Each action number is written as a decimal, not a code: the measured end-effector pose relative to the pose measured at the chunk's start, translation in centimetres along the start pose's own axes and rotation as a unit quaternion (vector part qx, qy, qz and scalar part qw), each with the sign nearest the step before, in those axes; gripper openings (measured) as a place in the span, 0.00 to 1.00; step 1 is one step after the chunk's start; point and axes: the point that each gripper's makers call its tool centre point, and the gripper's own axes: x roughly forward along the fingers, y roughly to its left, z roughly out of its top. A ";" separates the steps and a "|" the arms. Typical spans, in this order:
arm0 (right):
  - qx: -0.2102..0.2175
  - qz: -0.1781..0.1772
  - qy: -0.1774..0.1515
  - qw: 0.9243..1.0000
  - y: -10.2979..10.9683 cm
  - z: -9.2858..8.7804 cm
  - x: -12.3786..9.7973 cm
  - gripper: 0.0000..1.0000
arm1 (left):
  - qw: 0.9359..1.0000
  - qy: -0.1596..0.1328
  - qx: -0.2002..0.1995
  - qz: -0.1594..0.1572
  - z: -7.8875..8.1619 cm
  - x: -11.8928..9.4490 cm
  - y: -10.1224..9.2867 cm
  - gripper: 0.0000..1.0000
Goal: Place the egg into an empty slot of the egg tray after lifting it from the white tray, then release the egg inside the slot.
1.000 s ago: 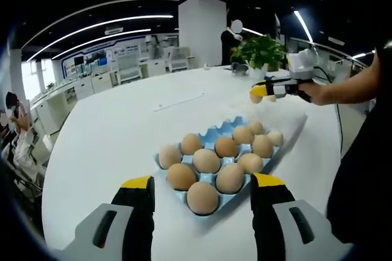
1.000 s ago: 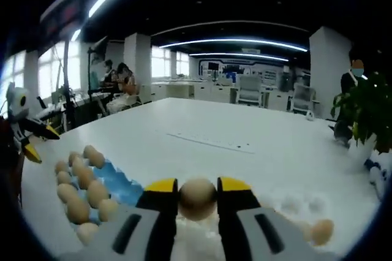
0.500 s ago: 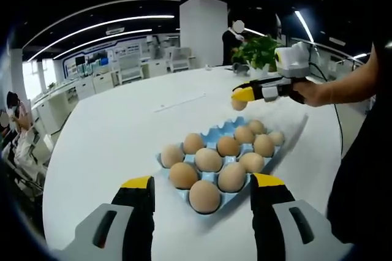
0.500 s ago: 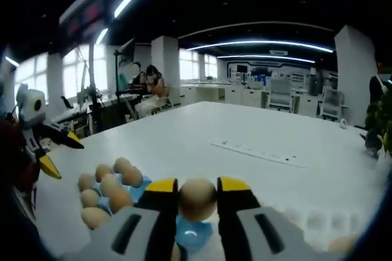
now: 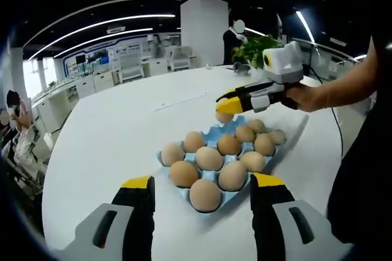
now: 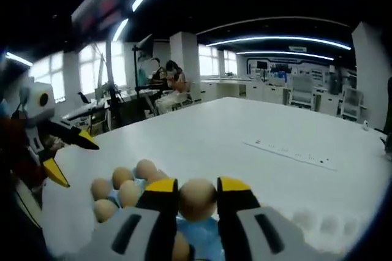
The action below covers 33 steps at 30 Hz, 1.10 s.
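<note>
egg [image 6: 197,199] | clamped between right claw [image 6: 197,189] jaws | above egg tray [image 5: 215,136]

Ten eggs [image 5: 209,158] sit in the one blue egg tray [image 5: 236,198], which lies just ahead of the left claw [image 5: 202,190] and partly between its two yellow-tipped jaws. One more egg [image 5: 224,116] is pinched in the right claw [image 5: 228,105], hovering over the tray's far edge, which makes eleven eggs counted. In the right gripper view that same held egg [image 6: 197,198] sits between the right claw's two jaws, with about four tray eggs [image 6: 130,192] visible to their left. There is one white counter [image 5: 110,138] and one potted plant [image 5: 257,48] beyond the right claw.
</note>
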 end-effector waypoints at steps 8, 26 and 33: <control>-0.001 0.017 0.004 1.000 1.4 -0.2 1.8 0.24 | 1.000 0.002 -0.004 0.005 -0.3 -0.3 0.3 0.63; 0.029 0.021 0.029 0.999 1.9 -2.3 3.3 0.24 | 1.000 0.003 -0.007 0.008 -0.4 -0.4 0.5 0.63; 0.047 0.023 0.038 0.998 1.9 -2.9 3.3 0.24 | 1.000 0.004 -0.006 0.008 -0.4 -0.4 0.4 0.63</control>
